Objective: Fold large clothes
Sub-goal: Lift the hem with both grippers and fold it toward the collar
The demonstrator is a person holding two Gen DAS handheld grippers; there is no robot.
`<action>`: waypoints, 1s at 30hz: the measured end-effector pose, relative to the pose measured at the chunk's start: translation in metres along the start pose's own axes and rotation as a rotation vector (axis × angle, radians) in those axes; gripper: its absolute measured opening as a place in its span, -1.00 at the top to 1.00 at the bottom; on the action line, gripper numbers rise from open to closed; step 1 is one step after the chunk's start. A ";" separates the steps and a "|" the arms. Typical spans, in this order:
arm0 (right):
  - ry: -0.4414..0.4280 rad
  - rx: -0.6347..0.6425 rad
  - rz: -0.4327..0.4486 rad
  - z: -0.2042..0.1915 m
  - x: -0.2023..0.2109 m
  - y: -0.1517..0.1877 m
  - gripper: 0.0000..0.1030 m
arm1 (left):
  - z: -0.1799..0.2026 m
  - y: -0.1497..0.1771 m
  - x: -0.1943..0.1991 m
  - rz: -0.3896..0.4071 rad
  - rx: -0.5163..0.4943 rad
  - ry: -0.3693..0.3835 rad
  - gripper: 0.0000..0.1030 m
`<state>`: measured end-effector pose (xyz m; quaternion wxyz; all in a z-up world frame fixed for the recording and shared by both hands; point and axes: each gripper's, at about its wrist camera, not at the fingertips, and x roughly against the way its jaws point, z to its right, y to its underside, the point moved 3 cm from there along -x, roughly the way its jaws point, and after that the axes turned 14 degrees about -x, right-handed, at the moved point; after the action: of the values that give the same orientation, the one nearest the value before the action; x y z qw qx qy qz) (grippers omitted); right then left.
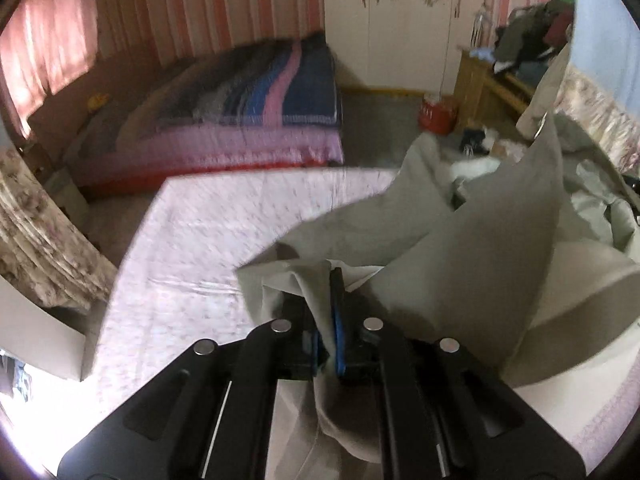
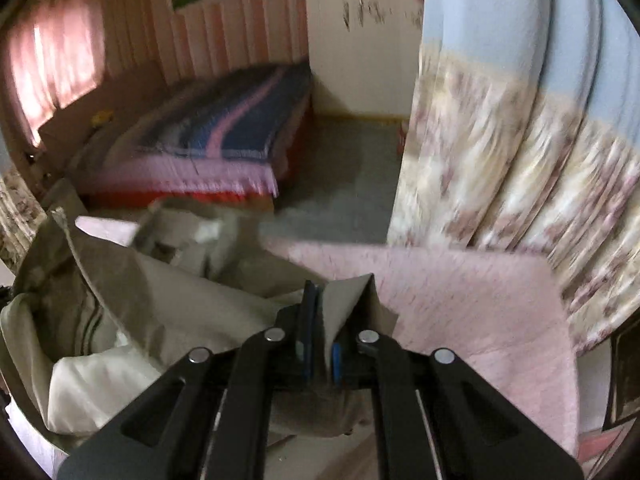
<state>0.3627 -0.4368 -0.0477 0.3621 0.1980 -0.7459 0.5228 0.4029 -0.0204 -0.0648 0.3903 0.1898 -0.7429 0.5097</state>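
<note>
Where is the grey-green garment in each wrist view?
Left wrist: the garment fills the lower right, a fold pinched in the left gripper.
Right wrist: the garment lies lower left, an edge pinched in the right gripper.
Shared landmark: the striped bed, upper left in both.

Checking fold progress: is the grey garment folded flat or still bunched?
Still bunched. The grey garment rises in loose peaks off the pink sheet, a corner pinched in each gripper: left gripper, right gripper.
</note>
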 end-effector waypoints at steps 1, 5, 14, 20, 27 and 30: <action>-0.003 -0.008 -0.037 0.002 -0.010 0.001 0.79 | -0.002 0.000 -0.013 -0.030 0.010 0.018 0.84; -0.120 -0.061 -0.082 0.010 -0.002 -0.002 0.40 | -0.014 -0.002 -0.011 -0.036 0.073 0.108 0.72; -0.225 -0.053 0.113 0.018 0.087 -0.015 -0.54 | -0.046 -0.025 0.048 0.114 0.165 0.102 -0.90; -0.169 -0.033 0.009 0.024 0.040 0.010 -0.54 | -0.068 -0.017 0.075 0.152 0.180 0.045 -0.94; -0.163 -0.062 -0.056 0.001 -0.010 0.008 -0.54 | -0.027 0.023 0.019 0.007 0.079 -0.003 -0.94; -0.065 -0.063 -0.153 -0.019 -0.041 -0.001 -0.37 | -0.013 0.028 -0.012 -0.049 0.046 -0.047 -0.82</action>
<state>0.3969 -0.4229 -0.0740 0.3825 0.2598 -0.7560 0.4633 0.3962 0.0014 -0.0886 0.3808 0.2285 -0.7351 0.5123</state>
